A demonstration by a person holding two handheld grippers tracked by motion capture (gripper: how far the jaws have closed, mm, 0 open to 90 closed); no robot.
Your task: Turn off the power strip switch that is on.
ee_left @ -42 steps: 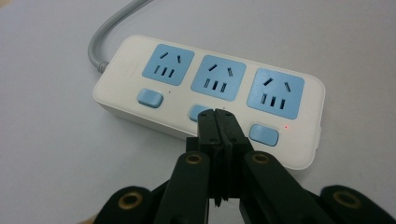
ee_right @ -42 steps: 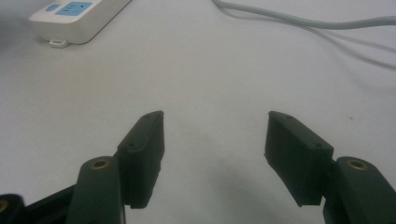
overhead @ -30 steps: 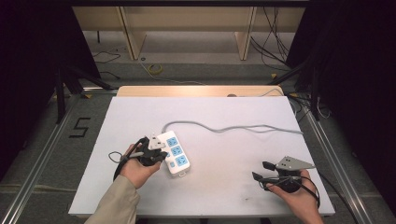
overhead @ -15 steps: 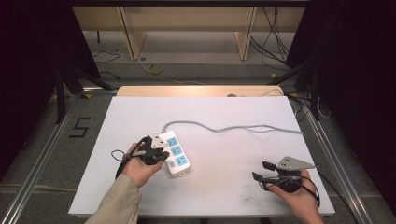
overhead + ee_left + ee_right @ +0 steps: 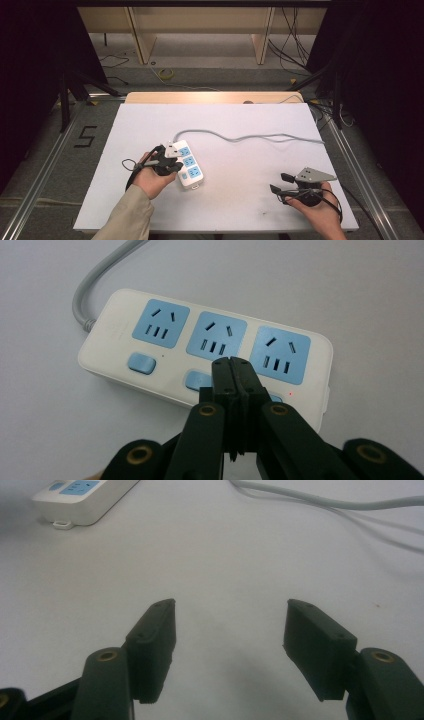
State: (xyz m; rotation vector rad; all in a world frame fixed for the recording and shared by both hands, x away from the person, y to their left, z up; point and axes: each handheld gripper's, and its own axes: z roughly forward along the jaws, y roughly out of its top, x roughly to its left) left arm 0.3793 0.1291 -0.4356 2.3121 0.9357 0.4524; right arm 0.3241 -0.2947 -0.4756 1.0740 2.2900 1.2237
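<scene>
Pressing together, left tongs [image 5: 233,365] hide part of the power strip's [image 5: 200,347] middle switch; right tongs [image 5: 230,625] wide.

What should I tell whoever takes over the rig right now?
Left gripper: jaws shut, tip over the middle switch of the white power strip, which lies left of centre on the table.
Right gripper: open, empty, hovering at the table's right front, away from the strip.
Done: a small red light shows by the end switch.
Left: probably pressing the remaining switches; whether the tip is touching cannot be told.
</scene>
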